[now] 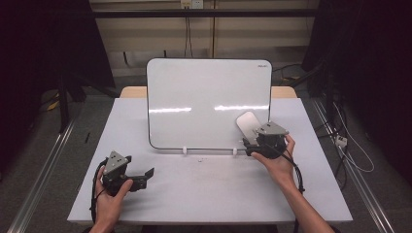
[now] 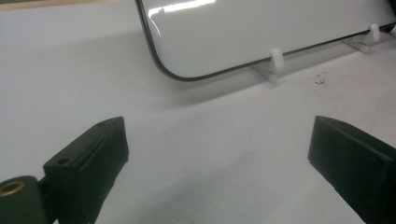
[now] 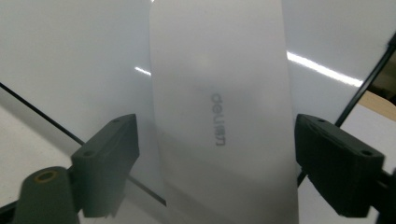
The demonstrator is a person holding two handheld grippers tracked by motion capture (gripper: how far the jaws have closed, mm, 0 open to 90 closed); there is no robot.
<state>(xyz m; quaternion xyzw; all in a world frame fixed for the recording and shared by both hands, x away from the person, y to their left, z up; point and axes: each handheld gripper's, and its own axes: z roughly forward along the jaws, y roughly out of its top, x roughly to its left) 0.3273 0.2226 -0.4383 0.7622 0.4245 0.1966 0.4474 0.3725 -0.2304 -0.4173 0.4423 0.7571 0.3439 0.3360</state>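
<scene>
A white whiteboard (image 1: 194, 97) with a thin dark rim stands upright at the back middle of the white table (image 1: 204, 194). A white oblong eraser (image 1: 247, 123) with grey lettering lies against the board's lower right part. My right gripper (image 1: 252, 141) is open right in front of it. In the right gripper view the eraser (image 3: 219, 116) stands between the two black jaws of the right gripper (image 3: 215, 154), with a gap on the left side. My left gripper (image 1: 148, 177) rests low at the front left, open and holding nothing. The left gripper (image 2: 217, 149) faces the board's lower corner (image 2: 261, 28).
Two small white feet (image 1: 184, 150) (image 1: 235, 151) prop the board on the table. A small dark mark (image 2: 320, 80) is on the tabletop near the board. Cables (image 1: 350, 150) lie on the floor at the right, and rails run along both sides of the table.
</scene>
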